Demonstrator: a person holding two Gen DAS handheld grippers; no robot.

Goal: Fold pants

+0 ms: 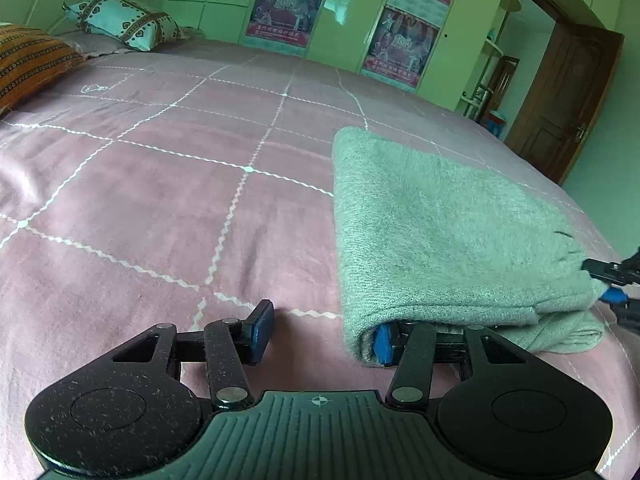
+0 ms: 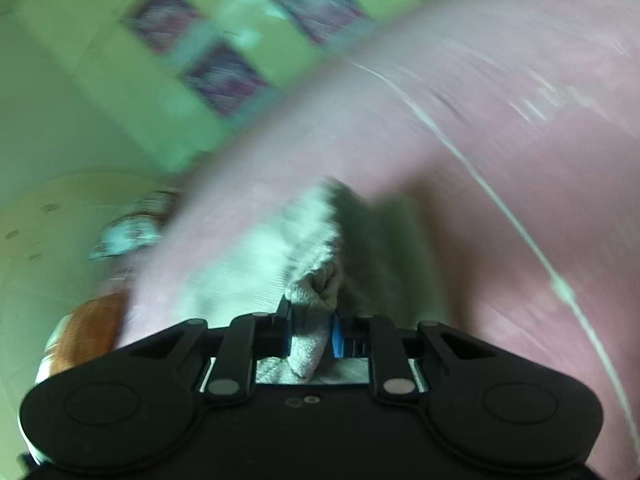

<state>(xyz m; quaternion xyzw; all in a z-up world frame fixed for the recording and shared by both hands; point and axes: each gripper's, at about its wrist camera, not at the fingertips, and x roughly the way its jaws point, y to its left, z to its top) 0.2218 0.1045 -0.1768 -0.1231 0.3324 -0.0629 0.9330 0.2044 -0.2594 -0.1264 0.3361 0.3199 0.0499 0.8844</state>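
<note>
Folding pants (image 1: pixel 440 232) lying on bed (image 1: pixel 160 200) | right gripper (image 2: pixel 312 336) clamped on bunched corner | left gripper (image 1: pixel 320 338) fingers apart, one tucked inside near fold | advice: seat left fully, lift both evenly.

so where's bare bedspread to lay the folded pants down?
Widest free patch: the pink bedspread left of the grey pants, running up to the pillows at the far left. A narrower strip lies beyond the pants toward the wardrobe. Crowded: the near right, where the left gripper and right gripper work the pants' edge.
</note>
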